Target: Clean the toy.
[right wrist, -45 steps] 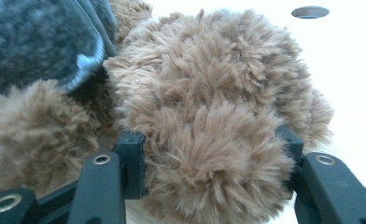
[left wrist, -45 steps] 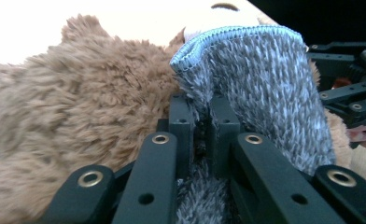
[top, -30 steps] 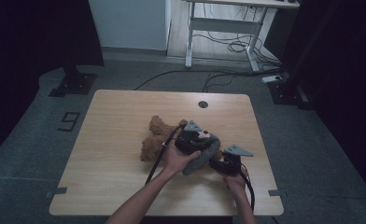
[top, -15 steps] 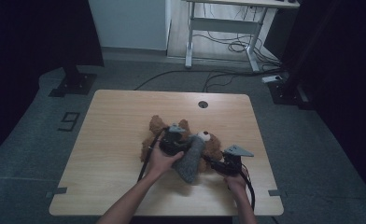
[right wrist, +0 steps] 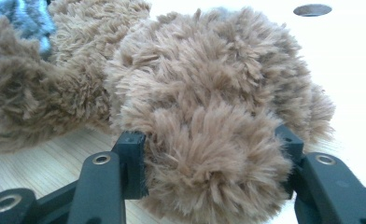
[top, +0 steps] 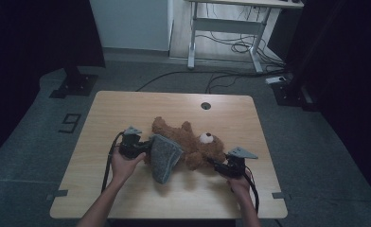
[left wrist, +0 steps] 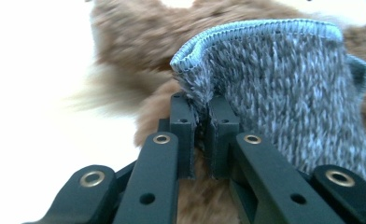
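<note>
overhead table [top: 127, 113] view, two close bear [top: 193, 142] views

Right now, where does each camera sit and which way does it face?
High view: above the person's table edge, looking forward and down; teddy bear, both forearms, left claw, right claw.
Left gripper view: on the left claw, facing along its jaws, pinched on the grey knit garment.
Right gripper view: on the right claw, jaws clamping a furry part of the bear.
All share bear and garment.
</note>
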